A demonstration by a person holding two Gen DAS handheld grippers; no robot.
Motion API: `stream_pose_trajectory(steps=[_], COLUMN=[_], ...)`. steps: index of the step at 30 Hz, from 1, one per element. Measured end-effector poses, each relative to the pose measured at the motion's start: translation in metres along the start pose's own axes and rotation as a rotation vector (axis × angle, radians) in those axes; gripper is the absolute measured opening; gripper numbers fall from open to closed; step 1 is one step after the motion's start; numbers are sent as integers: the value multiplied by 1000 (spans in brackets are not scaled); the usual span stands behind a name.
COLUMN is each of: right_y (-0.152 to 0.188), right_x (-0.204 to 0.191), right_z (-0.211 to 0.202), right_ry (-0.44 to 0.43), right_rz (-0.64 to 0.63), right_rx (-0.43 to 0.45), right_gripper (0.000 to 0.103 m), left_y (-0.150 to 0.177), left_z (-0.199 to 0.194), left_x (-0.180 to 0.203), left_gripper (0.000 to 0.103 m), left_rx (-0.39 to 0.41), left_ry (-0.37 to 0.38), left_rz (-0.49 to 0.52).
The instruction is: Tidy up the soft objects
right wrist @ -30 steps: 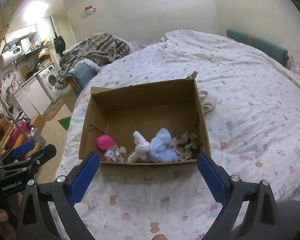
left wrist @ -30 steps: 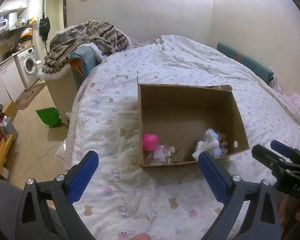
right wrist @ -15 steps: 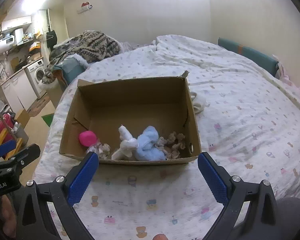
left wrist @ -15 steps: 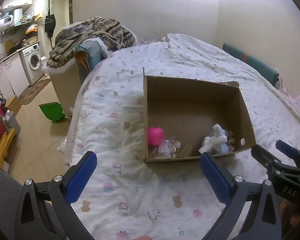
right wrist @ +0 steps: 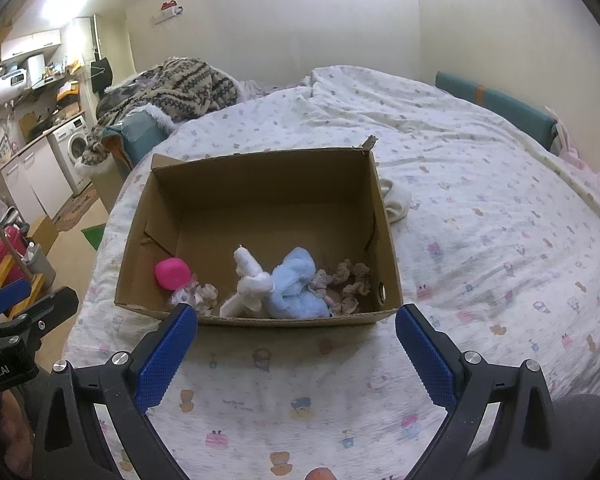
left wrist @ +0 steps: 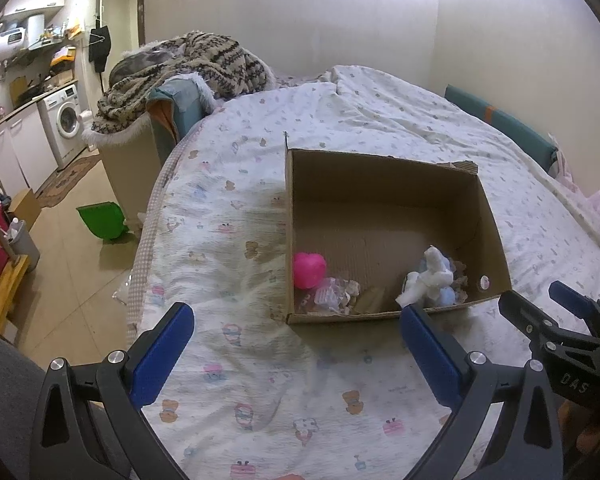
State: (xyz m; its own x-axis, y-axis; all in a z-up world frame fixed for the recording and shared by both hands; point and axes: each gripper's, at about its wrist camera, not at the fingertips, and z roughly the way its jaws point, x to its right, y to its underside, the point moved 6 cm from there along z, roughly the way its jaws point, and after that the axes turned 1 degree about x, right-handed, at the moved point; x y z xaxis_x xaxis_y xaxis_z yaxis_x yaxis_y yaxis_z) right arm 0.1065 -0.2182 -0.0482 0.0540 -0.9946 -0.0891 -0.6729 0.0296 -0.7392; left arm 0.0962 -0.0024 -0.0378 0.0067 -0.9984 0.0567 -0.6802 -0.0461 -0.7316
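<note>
An open cardboard box (right wrist: 260, 176) (left wrist: 380, 168) sits on the bed. Inside lie a pink heart toy (right wrist: 171, 274) (left wrist: 309, 269), a white and blue plush (right wrist: 288, 284) (left wrist: 430, 276), and small crumpled soft pieces (right wrist: 350, 284) (left wrist: 334, 300). A white cloth (right wrist: 396, 202) lies on the bed just right of the box. My left gripper (left wrist: 296, 344) is open and empty, in front of the box's left part. My right gripper (right wrist: 296, 340) is open and empty, at the box's near wall.
The patterned bedsheet (right wrist: 480, 240) spreads all around the box. A knitted blanket (left wrist: 188, 64) is heaped at the bed's far left. A green dustpan (left wrist: 102, 220) lies on the floor. A washing machine (left wrist: 64, 120) and cabinets stand at far left. A teal cushion (right wrist: 496, 108) lines the right wall.
Both grippers have drawn back and risen slightly, so the box sits a bit farther and more central. Both stay open and empty. The things in the box have not moved.
</note>
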Motion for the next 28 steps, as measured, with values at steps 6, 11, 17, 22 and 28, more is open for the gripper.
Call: stream_pose_trajectory(steps=[6, 11, 17, 22, 28], right_y=[0, 0, 0, 0, 0], right_x=[0, 0, 0, 0, 1], right_z=[0, 0, 0, 0, 1], right_ry=[-1, -3, -2, -2, -4], right_rz=[-1, 1, 0, 0, 0], right_rx=[-1, 0, 0, 1, 2], right_gripper=[103, 103, 103, 103, 103], left_y=[-1, 0, 0, 0, 0], left_z=[-1, 0, -1, -1, -1], left_x=[0, 1, 2, 2, 2], left_gripper=[103, 103, 103, 103, 103], left_rx=[11, 12, 12, 9, 5], left_ry=[-4, 4, 9, 10, 12], left_rz=[1, -2, -6, -8, -13])
